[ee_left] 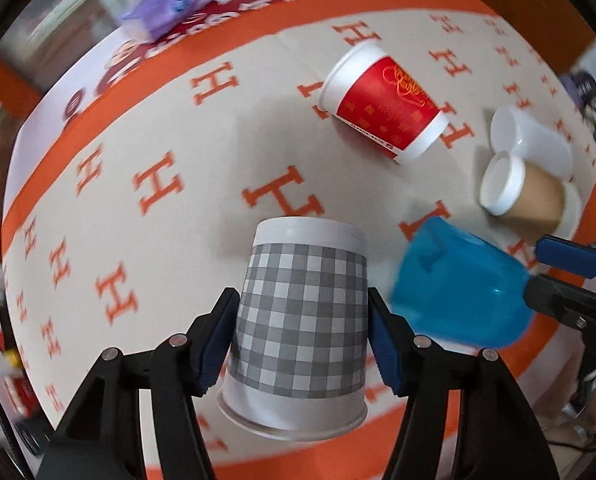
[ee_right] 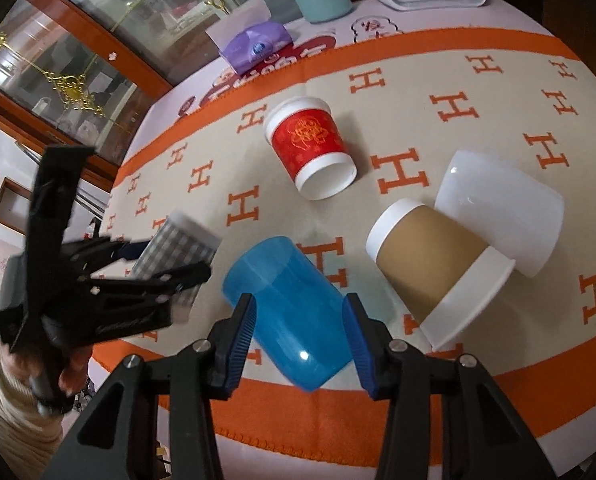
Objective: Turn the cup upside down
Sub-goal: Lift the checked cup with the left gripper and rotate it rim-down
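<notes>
The left gripper is clamping the checked cup (base pointing forward); the right gripper is clamping the blue cup.

checked cup: grey-and-white plaid paper, white bands at both ends, base pointing away, open rim nearest the left camera, tilted above the table.
blue cup: translucent plastic, tilted, mouth lower right.
</notes>
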`<state>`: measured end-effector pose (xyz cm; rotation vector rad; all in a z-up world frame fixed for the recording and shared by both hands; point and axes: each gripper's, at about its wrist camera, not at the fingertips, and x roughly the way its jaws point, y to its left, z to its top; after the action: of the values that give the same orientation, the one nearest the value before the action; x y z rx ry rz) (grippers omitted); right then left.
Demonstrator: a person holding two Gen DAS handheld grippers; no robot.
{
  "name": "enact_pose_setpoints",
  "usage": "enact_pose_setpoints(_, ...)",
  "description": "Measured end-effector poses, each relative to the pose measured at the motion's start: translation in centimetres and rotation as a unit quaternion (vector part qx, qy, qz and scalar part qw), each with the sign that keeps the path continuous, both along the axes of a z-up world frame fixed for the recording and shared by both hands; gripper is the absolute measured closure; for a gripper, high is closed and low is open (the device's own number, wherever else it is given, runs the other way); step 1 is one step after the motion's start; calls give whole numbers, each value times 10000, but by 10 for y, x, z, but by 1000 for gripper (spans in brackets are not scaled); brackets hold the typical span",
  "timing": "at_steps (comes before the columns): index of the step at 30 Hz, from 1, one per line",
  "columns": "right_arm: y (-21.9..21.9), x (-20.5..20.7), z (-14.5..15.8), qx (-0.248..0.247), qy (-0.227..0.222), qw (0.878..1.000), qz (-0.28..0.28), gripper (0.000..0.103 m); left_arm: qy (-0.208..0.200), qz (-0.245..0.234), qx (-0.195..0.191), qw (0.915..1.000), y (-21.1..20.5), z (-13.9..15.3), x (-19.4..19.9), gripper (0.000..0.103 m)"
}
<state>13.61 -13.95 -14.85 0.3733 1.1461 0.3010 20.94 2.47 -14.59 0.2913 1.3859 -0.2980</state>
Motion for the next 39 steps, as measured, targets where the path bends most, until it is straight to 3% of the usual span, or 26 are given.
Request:
enact_pose_setpoints(4,-2,-15,7,51,-85,9999,26,58,172,562,-386,9975,5,27,-37,42)
enact_pose_setpoints(7,-4,-28,7,63,-85,9999,51,58,314,865,-819,9924,0,32,-68,42)
enact_pose_setpoints(13,-18,-53,-7,65,81,9999,-58,58,546,1384,-1358,9795,-21,4,-106,42)
enact_pose_setpoints(21,-34,-72,-28,223,344,9990,-160,58,760,2112,-1500,9629,-25,-35,-115,42)
enact_pose_setpoints(24,-35,-73,-30,310,397,9986,-136,58,870,2363,-1540,9554,-19,-44,-117,23)
enact_pose_setpoints(26,-35,-74,-30,334,402,9986,-112,58,801,2485,-1570,9525,-11,-45,-119,18)
enact_pose_setpoints(34,-28,-74,-23,494,461,9977,64,56,518,2402,-1700,9543,3,-11,-123,15)
enact_pose_setpoints(39,-23,-74,-20,800,633,9945,230,48,-185,1847,-1443,9720,6,28,-134,15)
